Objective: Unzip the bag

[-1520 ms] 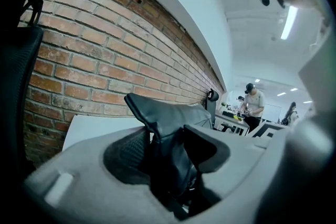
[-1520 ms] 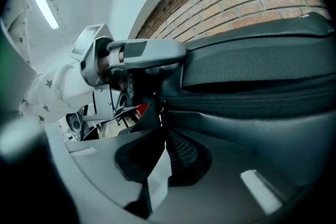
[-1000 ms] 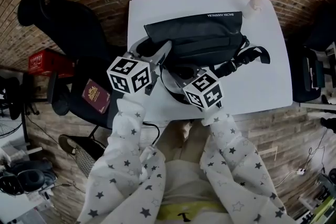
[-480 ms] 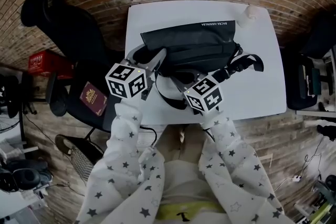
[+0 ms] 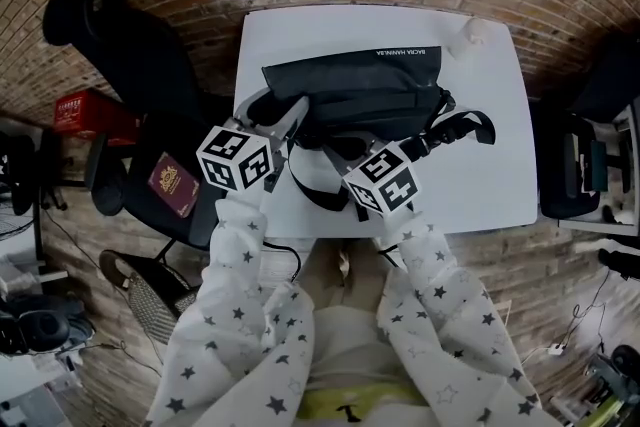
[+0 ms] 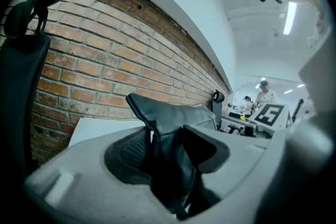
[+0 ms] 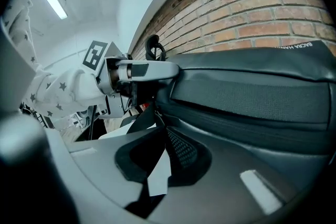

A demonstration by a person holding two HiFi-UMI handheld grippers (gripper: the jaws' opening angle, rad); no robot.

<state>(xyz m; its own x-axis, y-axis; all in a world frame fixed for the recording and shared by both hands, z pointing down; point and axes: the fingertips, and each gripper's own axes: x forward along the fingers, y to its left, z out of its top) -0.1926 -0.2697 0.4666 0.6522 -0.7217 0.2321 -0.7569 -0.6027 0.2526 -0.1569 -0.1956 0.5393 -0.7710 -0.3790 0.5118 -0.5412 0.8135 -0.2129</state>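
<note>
Little has changed over the last second. The black bag (image 5: 350, 85) lies across the white table (image 5: 480, 175), its long side toward the brick wall. The left gripper (image 6: 165, 155) stays clamped on a fold of fabric at the bag's end, anchoring it. The right gripper (image 7: 157, 165), jaws pinched nearly together on what looks like the zipper tab (image 7: 146, 119), has crept only slightly away from the left one. I'd judge the zipper has barely started to open, and most of the pull is still to come.
</note>
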